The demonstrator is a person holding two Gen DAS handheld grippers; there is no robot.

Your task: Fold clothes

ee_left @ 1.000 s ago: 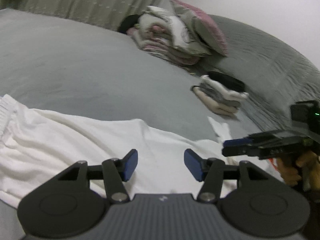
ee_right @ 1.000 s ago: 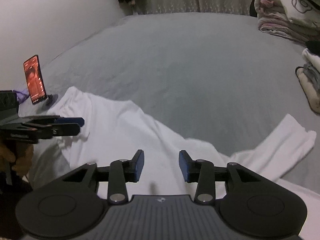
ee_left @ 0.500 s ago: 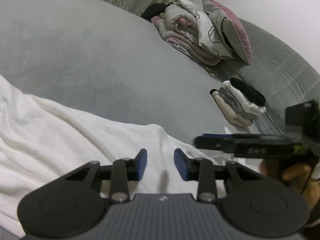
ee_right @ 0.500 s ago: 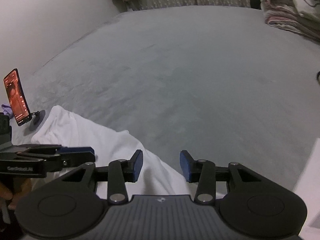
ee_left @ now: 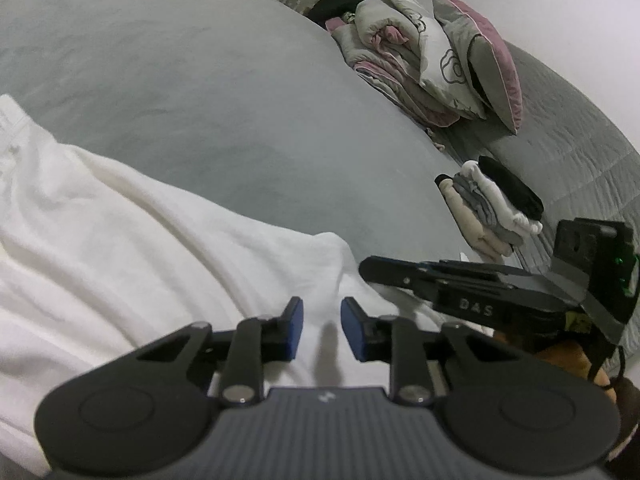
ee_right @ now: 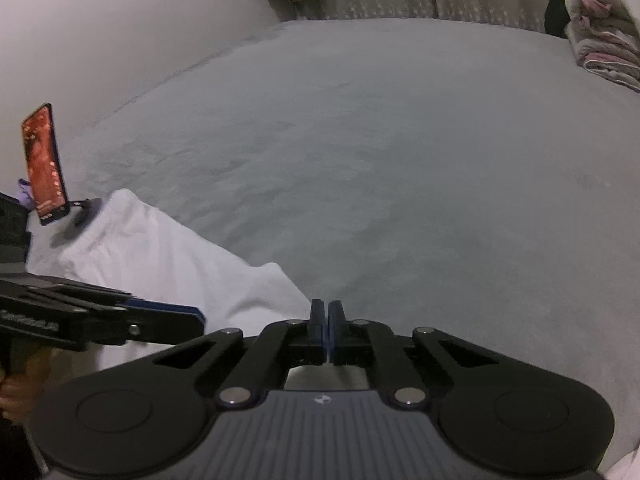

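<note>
A white garment [ee_left: 140,240] lies spread on the grey bed [ee_left: 200,80], with its elastic waistband at the far left. My left gripper [ee_left: 321,330] hovers low over the cloth's near fold, open by a narrow gap, and cloth shows between the blue pads. My right gripper [ee_left: 366,270] comes in from the right, with its tip at the garment's corner. In the right wrist view the right gripper [ee_right: 328,320] is shut, pads pressed together at the edge of the white garment [ee_right: 160,256]. The left gripper [ee_right: 198,320] shows side-on at the left.
A stack of folded clothes [ee_left: 492,208] sits at the right on the bed. Quilts and pillows [ee_left: 432,64] are piled at the back. A lit phone [ee_right: 43,164] stands on a holder at the bed's left edge. A hand [ee_left: 560,360] holds the right gripper's handle.
Both grippers have moved together to the garment's near edge. The right gripper went from open to shut. The left gripper's gap has narrowed.
</note>
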